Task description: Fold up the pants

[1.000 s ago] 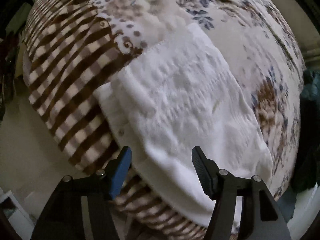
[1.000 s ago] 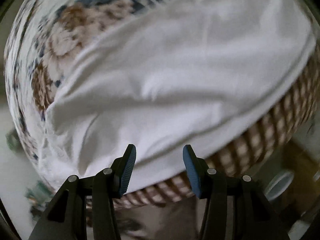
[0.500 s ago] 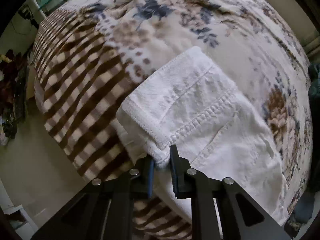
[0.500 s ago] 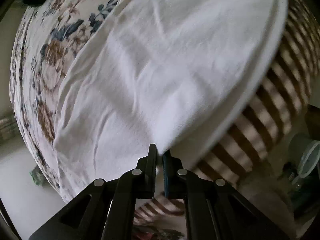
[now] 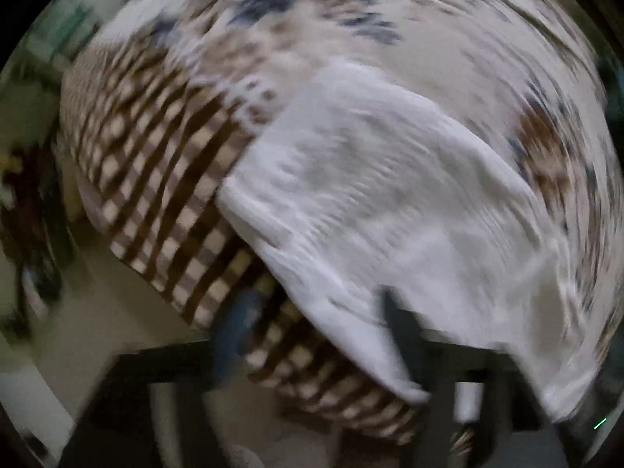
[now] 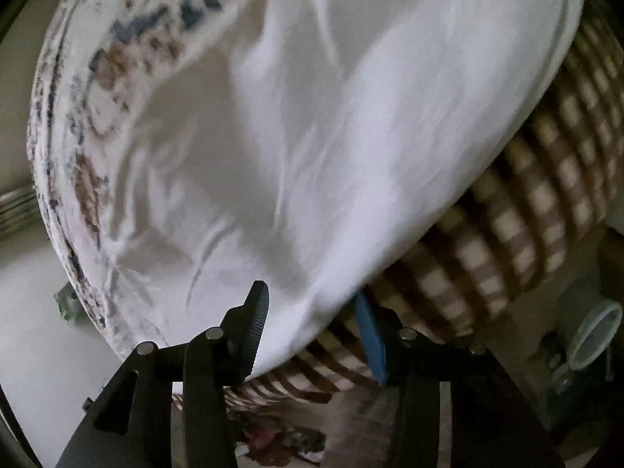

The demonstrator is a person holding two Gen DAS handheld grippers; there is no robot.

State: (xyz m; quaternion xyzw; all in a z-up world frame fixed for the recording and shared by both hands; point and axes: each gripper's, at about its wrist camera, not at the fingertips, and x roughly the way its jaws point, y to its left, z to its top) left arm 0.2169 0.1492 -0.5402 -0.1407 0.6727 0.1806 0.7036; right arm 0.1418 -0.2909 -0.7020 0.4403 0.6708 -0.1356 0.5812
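With both tools just opened off the cloth, I see the white pants (image 5: 382,210) lying folded on the bed (image 5: 163,179). Left tool (image 5: 312,323) released, hem edge between its jaws; right tool (image 6: 312,331) released at the corner, cloth running up and away.

We seem to be in a home bedroom: a bed fills both views, its blanket (image 5: 448,39) flowered, with a brown-checked border (image 5: 163,179) hanging toward pale floor (image 6: 35,296) at lower left, and blurred household clutter (image 6: 585,335) at lower right.
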